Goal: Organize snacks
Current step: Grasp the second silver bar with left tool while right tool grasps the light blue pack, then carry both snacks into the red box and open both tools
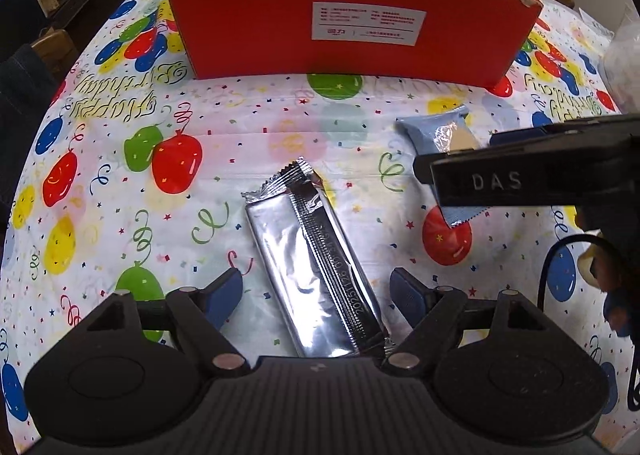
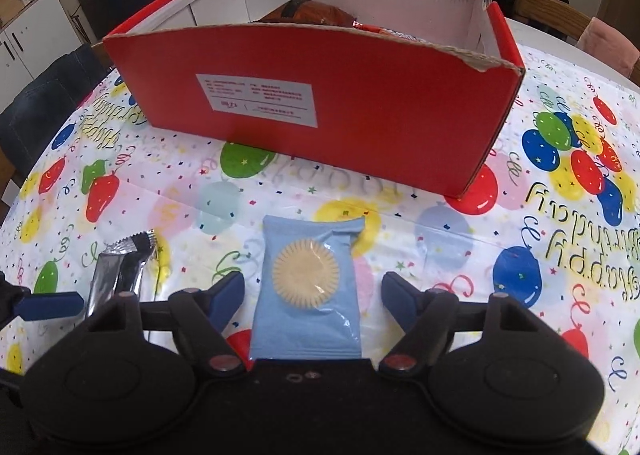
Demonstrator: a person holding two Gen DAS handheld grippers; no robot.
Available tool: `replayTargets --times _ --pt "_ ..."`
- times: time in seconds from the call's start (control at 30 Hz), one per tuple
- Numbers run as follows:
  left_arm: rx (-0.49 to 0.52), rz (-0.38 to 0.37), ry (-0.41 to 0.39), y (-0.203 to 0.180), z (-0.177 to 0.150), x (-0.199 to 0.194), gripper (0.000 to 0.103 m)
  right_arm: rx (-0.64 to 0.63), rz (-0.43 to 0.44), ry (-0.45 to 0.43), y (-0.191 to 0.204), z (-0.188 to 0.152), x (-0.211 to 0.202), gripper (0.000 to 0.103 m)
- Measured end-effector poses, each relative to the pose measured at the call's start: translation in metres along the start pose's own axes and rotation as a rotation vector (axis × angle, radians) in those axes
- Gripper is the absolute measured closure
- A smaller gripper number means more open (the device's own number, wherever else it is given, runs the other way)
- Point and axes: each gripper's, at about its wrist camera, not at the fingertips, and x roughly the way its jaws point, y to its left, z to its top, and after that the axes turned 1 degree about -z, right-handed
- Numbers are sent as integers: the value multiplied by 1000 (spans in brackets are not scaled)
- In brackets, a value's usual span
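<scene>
Step in hand: judged to be a two-handed pick, each gripper lowering over its own snack so both can go into the red box point(image 2: 320, 111).
Left gripper point(image 1: 316, 291): jaws spread, with the silver foil packet point(image 1: 316, 275) lying between them on the counter point(image 1: 120, 215); the pads stand clear of it on both sides.
Right gripper point(image 2: 312, 295): jaws spread around the blue biscuit packet point(image 2: 308, 295), a gap showing at each pad; nothing pinched yet.
Foil packet lie: slanted across the left jaws, its crimped end pointing away toward the box.
Blue packet lie: roughly square to the right jaws and centred between them.
Box: beyond both sets of jaws, open-topped, some snacks already showing over its near wall.
Doing it well: roll the left wrist a little so the pads meet the foil packet's long edges squarely; close gently, since the biscuit looks brittle and foil is slippery.
Risk: the two grippers sit close together, so lift one clear of the other.
</scene>
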Motion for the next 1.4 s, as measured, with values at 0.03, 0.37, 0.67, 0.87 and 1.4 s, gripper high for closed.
replayTargets --times 0.03,0.37,0.67,0.87,1.4 --pt "3 -3 4 -1 0 1 31 -6 -5 -2 0 0 0 29" --pt "28 12 5 -6 1 0 52 -88 -54 -22 7 -2 -1 52" --pt "31 -4 15 0 -2 -3 60 -52 -47 -22 3 -8 -6 56" --pt "-37 -40 21 18 -2 -8 61 14 -24 -14 -4 -18 -20 56" --pt "-155 -75 -25 62 -4 -35 61 164 -4 -80 -13 -42 -75 56"
